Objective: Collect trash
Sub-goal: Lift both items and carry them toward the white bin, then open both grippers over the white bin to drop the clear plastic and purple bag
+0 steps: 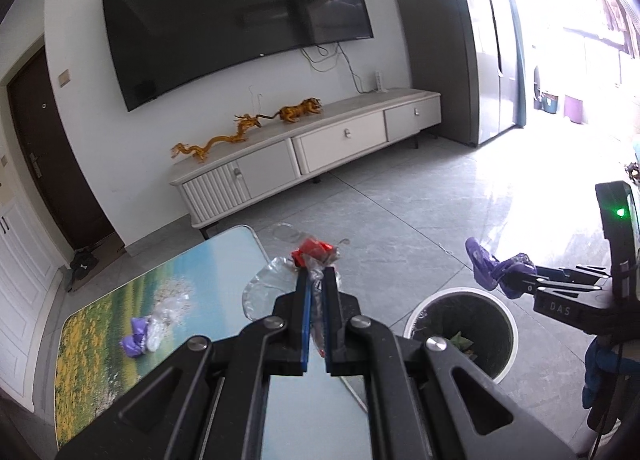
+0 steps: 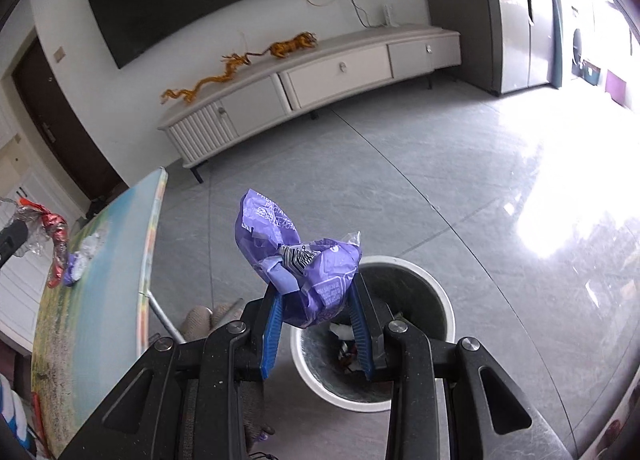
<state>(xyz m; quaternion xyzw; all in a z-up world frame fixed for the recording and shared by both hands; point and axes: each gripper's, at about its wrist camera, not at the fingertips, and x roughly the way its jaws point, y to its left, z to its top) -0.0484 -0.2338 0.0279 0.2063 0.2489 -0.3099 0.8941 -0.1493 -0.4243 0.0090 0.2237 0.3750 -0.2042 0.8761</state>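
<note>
Now, step: you carry trash to the bin (image 2: 372, 334).
Right claw (image 2: 316, 296): clamped on the purple wrapper (image 2: 298, 256), above the bin.
Left claw (image 1: 316, 280): pinching the clear wrapper (image 1: 314, 260) over the tabletop (image 1: 120, 324) edge.
Next: let the purple wrapper drop in.

The right gripper (image 1: 505, 287) bears the white letters "DAS" on its black body, seen in the left wrist view just above the trash bin (image 1: 420, 314). The crumpled purple wrapper (image 2: 298, 256) held over that bin shows white print reading "FACIA"; its remaining lines are too creased to read.
</note>
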